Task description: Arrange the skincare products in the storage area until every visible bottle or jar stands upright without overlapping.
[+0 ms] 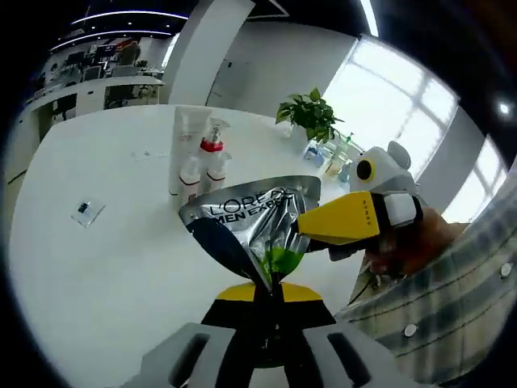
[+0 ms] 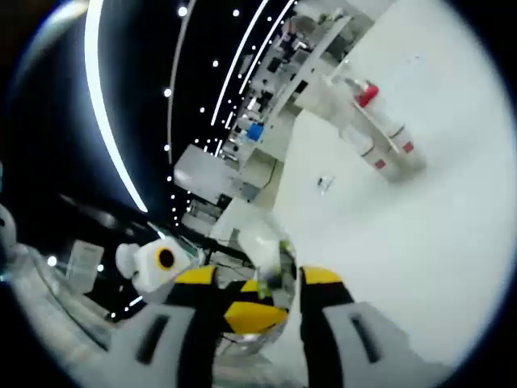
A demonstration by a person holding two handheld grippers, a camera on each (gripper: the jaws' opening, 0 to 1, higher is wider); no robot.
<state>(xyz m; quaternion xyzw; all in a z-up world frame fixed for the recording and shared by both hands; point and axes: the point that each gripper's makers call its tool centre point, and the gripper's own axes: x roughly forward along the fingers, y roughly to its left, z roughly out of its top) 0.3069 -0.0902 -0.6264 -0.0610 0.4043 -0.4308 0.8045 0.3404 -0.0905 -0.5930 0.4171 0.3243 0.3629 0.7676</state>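
A silver L'Oreal Men Expert pouch [image 1: 250,214] hangs in the air above the white table [image 1: 97,275]. My left gripper [image 1: 271,293] is shut on its lower corner. My right gripper [image 1: 327,225] comes in from the right, its yellow jaw lying against the pouch's right edge. In the right gripper view the pouch [image 2: 262,246] shows edge-on between my right gripper [image 2: 258,279] jaws, which stand apart on either side of it. Further back stand a white tube [image 1: 182,145], a pump bottle with a red collar [image 1: 212,149] and small bottles [image 1: 191,176], seen again as the bottle group [image 2: 380,137].
A potted plant [image 1: 311,115] and small bottles [image 1: 333,160] sit at the table's far edge. A small flat sachet [image 1: 86,212] lies on the left of the table. A person's plaid sleeve [image 1: 452,299] fills the lower right. Office shelves [image 2: 279,77] stand beyond the table.
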